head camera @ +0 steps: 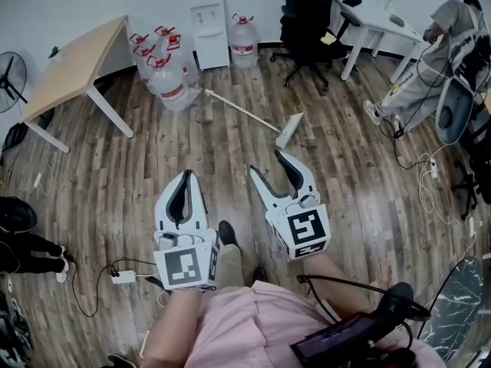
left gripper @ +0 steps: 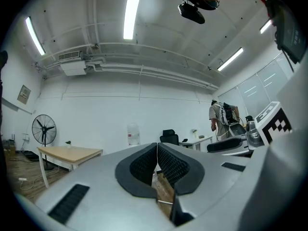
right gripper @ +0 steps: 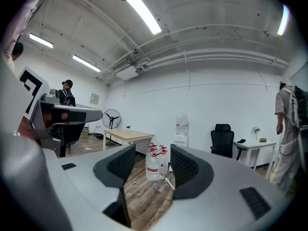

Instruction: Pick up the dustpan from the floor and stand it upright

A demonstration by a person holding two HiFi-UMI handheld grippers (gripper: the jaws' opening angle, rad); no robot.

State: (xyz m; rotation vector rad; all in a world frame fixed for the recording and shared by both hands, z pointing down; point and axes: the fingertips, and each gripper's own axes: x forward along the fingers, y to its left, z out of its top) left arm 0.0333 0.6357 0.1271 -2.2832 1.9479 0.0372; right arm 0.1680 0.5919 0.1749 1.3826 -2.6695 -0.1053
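Observation:
The dustpan [head camera: 289,130] lies flat on the wooden floor ahead of me, its long white handle [head camera: 238,110] stretching toward the upper left. My right gripper [head camera: 265,162] is held above the floor just short of the pan, open with nothing between its jaws. In the right gripper view [right gripper: 152,154] a bit of the white handle [right gripper: 169,181] shows between the fingers, well beyond them. My left gripper [head camera: 185,177] hovers further left, away from the dustpan. Its jaws are shut, the pads [left gripper: 144,163] meeting with nothing between them.
Several large water bottles [head camera: 165,73] and a water dispenser [head camera: 209,21] stand by the far wall. A wooden table [head camera: 73,64] is at the left, a black office chair [head camera: 307,18] and white desk [head camera: 376,14] at the back right. A person [head camera: 430,75] stands right. Cables [head camera: 123,276] lie near my feet.

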